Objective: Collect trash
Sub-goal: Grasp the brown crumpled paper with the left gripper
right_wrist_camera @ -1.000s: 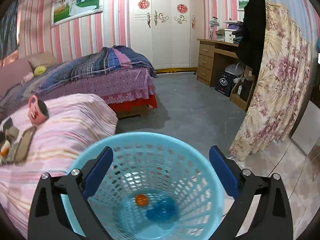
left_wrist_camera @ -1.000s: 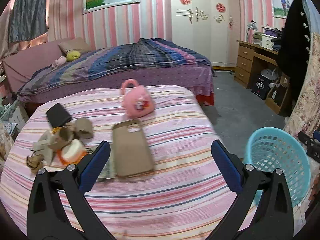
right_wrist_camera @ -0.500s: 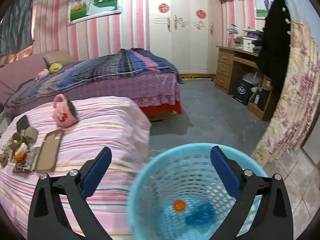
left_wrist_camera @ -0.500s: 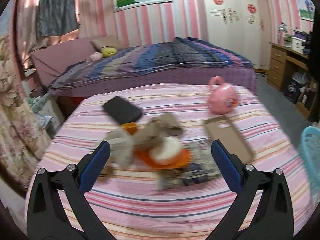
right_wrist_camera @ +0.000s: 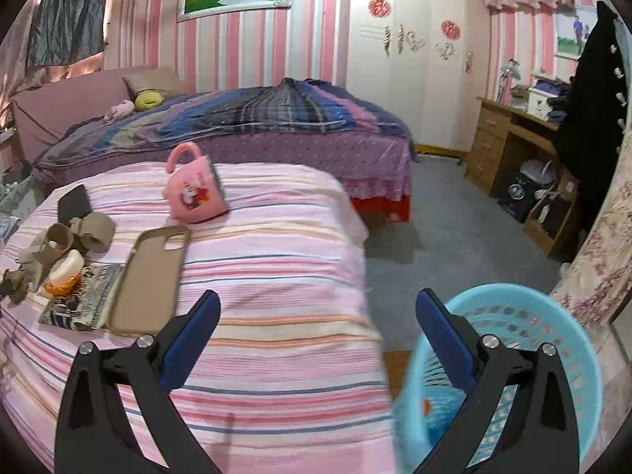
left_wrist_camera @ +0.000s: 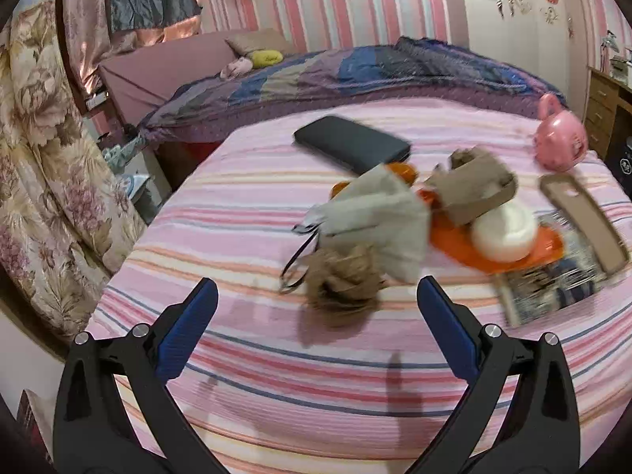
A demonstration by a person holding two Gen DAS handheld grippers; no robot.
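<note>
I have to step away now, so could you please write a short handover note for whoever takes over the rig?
Left hand-held gripper: open, empty, just short of the crumpled brown paper at the near end of the trash pile on the striped bed.
Right hand-held gripper: open, empty, between the bed's edge and the blue basket.
Done: the basket, on the floor beside the bed, already holds an orange piece and something blue.
Left: crumpled paper, grey wrapper, cardboard rolls, orange wrapper.
</note>
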